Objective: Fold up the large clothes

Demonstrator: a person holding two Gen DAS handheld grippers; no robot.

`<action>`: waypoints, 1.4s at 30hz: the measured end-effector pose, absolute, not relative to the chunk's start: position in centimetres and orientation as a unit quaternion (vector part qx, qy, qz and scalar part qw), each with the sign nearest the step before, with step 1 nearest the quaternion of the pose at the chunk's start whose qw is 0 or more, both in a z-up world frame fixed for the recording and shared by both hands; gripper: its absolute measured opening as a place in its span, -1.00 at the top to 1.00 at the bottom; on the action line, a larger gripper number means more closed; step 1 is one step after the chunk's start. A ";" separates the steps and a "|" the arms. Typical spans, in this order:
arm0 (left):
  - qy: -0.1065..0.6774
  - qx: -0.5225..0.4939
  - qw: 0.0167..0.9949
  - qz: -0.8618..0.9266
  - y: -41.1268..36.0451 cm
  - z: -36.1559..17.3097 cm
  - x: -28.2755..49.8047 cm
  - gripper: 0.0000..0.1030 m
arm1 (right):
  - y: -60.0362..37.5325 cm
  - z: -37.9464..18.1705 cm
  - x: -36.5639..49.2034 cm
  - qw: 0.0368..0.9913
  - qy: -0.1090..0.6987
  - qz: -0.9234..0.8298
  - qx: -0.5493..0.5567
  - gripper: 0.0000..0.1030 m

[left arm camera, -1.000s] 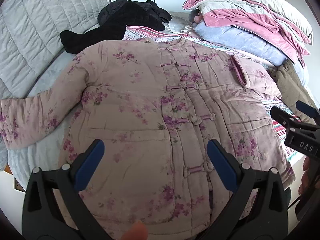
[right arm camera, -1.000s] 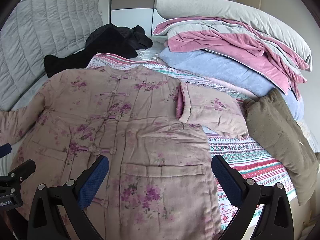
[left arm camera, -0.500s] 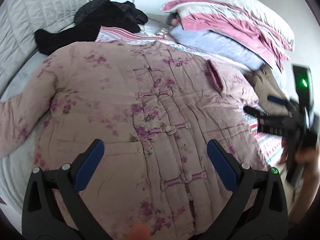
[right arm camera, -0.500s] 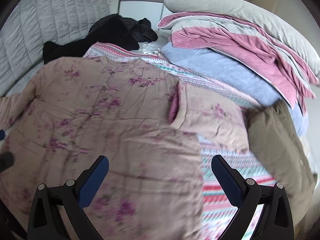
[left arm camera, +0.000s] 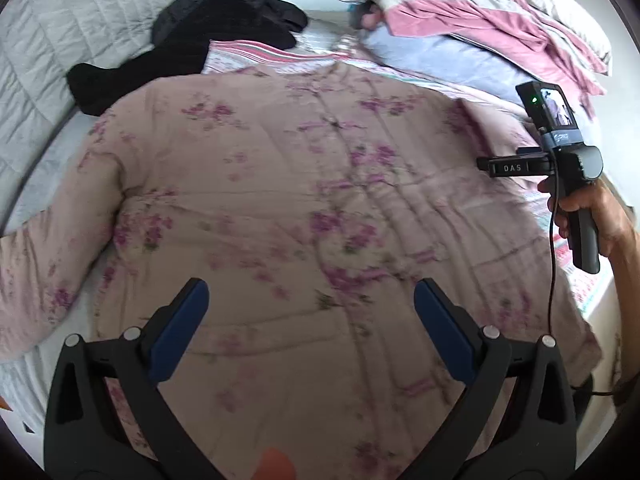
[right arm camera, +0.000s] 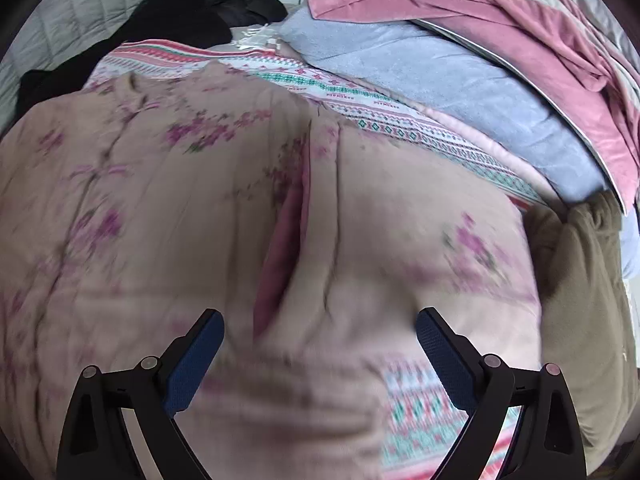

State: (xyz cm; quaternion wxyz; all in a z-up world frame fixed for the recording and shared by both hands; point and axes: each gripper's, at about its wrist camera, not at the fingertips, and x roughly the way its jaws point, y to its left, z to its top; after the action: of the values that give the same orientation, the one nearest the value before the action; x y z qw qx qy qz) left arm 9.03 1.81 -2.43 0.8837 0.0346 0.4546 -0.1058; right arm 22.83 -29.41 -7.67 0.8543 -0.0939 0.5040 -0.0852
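A pink floral quilted jacket (left arm camera: pixel 304 200) lies front up on the bed, its left sleeve (left arm camera: pixel 36 264) spread out to the side. Its right sleeve (right arm camera: pixel 420 240) is folded in over the body, with the darker pink cuff lining (right arm camera: pixel 280 248) showing. My left gripper (left arm camera: pixel 312 308) is open and empty above the jacket's lower front. My right gripper (right arm camera: pixel 320 340) is open and empty just above the folded sleeve's cuff. The right gripper's body also shows in the left wrist view (left arm camera: pixel 556 160), held over the jacket's right edge.
A black garment (left arm camera: pixel 192 40) lies beyond the collar. Stacked pink, blue and grey bedding (right arm camera: pixel 480 40) fills the far right. An olive garment (right arm camera: pixel 580 300) lies right of the sleeve. A patterned sheet (right arm camera: pixel 360 100) covers the bed. A grey quilted headboard (left arm camera: pixel 52 52) stands at left.
Both grippers have moved forward and lower over the jacket. The right gripper has swung toward the folded sleeve, which now fills its view. Both stay open.
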 end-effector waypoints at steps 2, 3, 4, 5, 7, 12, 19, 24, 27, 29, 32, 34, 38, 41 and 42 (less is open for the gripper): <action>0.450 0.043 0.888 -0.090 2.2 -2.5 9.3 -0.98 | -29.0 -8.9 24.0 0.846 0.499 -0.119 -0.145 -0.60; 0.448 0.046 0.889 -0.085 2.4 -2.6 9.5 -0.98 | -29.0 -9.1 24.1 0.843 0.495 -0.127 -0.164 -0.29; 0.447 0.046 0.889 -0.084 2.6 -2.6 9.6 -0.98 | -29.0 -8.9 24.0 0.846 0.491 -0.121 -0.170 -0.18; 0.448 0.045 0.889 -0.083 2.9 -2.6 9.8 -0.98 | -29.5 -8.1 23.7 0.852 0.488 -0.106 -0.156 0.12; 0.453 0.037 0.887 -0.082 3.3 -2.6 10.2 -0.98 | -30.6 -5.5 22.7 0.861 0.483 -0.088 -0.132 0.62; 0.463 0.018 0.879 -0.114 3.2 -2.4 11.3 -0.98 | -34.9 3.5 20.3 0.880 0.415 -0.143 -0.180 0.68; 0.471 0.009 0.865 -0.172 1.5 -0.1 16.8 -0.97 | -48.1 12.4 16.8 0.871 0.374 -0.284 -0.143 0.71; 0.464 0.011 0.861 -0.210 -1.5 0.6 23.8 -0.89 | -58.4 10.3 12.6 0.860 0.382 -0.331 -0.067 0.81; 0.463 0.021 0.859 -0.218 -3.8 -0.3 28.2 -0.88 | -63.9 6.1 10.6 0.853 0.408 -0.324 0.005 0.79; 0.469 0.028 0.856 -0.214 -5.4 -1.5 31.8 -0.84 | -66.8 2.9 9.3 0.845 0.434 -0.307 0.057 0.75; 0.477 0.012 0.852 -0.216 -7.0 -3.2 36.7 -0.78 | -70.6 1.0 6.6 0.851 0.420 -0.275 0.155 0.65; 0.478 -0.002 0.849 -0.225 -7.9 -4.0 39.1 -0.77 | -72.4 1.6 5.0 0.857 0.388 -0.256 0.220 0.28; 0.479 -0.030 0.843 -0.243 -9.8 -5.6 43.3 -0.76 | -74.8 3.2 4.3 0.875 0.331 -0.228 0.270 -0.49; 0.477 -0.043 0.844 -0.241 -11.1 -6.9 45.8 -0.73 | -76.5 1.6 7.4 0.868 0.346 -0.184 0.306 -0.51; 0.481 -0.048 0.842 -0.239 -11.5 -7.5 46.6 -0.67 | -76.6 0.8 8.6 0.863 0.357 -0.178 0.310 -0.51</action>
State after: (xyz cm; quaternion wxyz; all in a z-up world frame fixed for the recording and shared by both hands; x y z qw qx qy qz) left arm 46.61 -11.51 -7.52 0.8423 -0.0481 0.4810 -0.2386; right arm 8.61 -76.62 0.77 0.8631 0.3095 0.3571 -0.1780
